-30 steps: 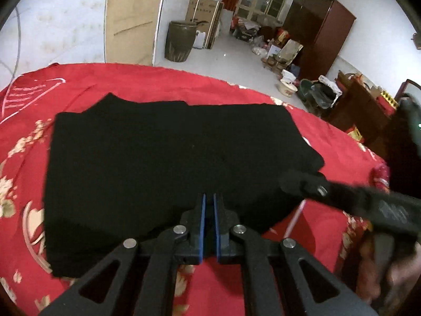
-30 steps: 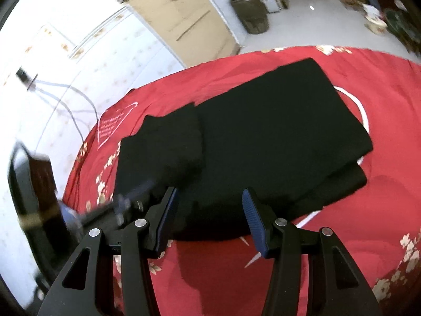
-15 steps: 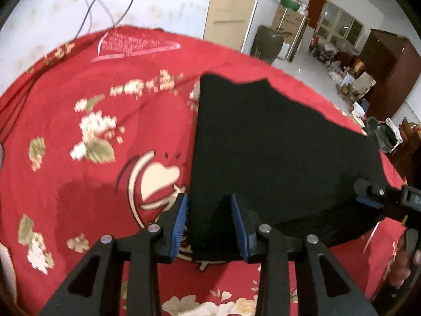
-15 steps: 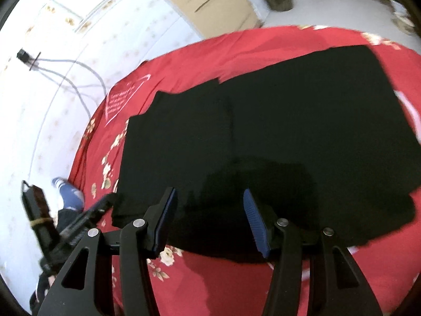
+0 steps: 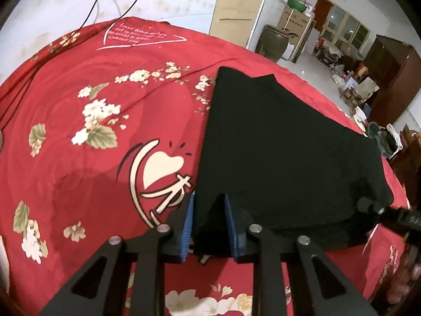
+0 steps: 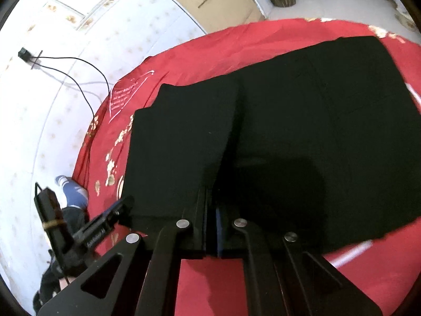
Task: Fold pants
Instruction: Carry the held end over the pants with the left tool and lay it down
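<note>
In the left wrist view, the left claw (image 5: 208, 226) straddles the near corner of the folded black fabric pants (image 5: 276, 163), its blue pads (image 5: 187, 226) having just been closing with that thick corner between them; the pads sit against the cloth on both sides. In the right wrist view, the right claw (image 6: 209, 223) has just snapped together, its jaws meeting on the near edge of the pants (image 6: 289, 131), pinching the fabric there. The pants lie flat on the red flower-printed bedspread (image 5: 92, 158), one narrower layer overlapping the wider part. Beyond stand a pale patterned wall (image 6: 52, 105) and a dark wooden wardrobe (image 5: 392, 79).
</note>
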`<move>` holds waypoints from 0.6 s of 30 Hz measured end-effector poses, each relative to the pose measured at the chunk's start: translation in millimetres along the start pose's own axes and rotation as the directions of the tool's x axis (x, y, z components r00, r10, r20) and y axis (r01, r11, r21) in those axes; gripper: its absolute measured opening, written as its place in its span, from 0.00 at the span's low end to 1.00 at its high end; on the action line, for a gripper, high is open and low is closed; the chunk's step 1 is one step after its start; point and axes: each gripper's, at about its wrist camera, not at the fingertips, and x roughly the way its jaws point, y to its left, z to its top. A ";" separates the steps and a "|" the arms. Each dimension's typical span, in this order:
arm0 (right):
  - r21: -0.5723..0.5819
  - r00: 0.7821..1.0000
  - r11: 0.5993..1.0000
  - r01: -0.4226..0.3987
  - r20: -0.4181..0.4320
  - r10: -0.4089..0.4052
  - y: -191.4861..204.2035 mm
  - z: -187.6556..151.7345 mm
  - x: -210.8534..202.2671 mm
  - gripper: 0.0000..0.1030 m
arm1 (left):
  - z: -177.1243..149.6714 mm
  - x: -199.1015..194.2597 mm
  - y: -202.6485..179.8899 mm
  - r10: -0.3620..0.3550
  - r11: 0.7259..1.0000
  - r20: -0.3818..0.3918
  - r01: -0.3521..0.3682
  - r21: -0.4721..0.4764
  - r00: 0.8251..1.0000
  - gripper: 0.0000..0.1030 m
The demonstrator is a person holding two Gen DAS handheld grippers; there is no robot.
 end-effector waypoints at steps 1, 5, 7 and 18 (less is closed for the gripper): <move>0.017 1.000 1.000 0.009 -0.022 -0.008 -4.2 -0.5 4.8 0.03 | -0.7 -0.3 -0.1 0.001 1.000 0.001 -0.001 0.002 1.000 0.25; -0.002 0.999 0.999 0.047 -0.021 -0.047 -2.2 4.0 8.7 0.04 | -1.4 -9.1 -3.1 0.012 1.000 0.010 -0.012 0.017 1.000 0.25; -0.029 0.996 0.996 0.088 0.013 -0.088 2.2 2.5 -0.1 0.06 | -0.9 -17.2 -3.6 0.013 1.000 0.025 -0.013 0.022 1.000 0.25; -0.004 0.997 0.998 0.062 0.036 -0.061 -7.6 12.6 4.8 0.19 | -1.6 -7.0 -20.6 -0.004 0.997 0.004 0.003 0.078 1.000 0.25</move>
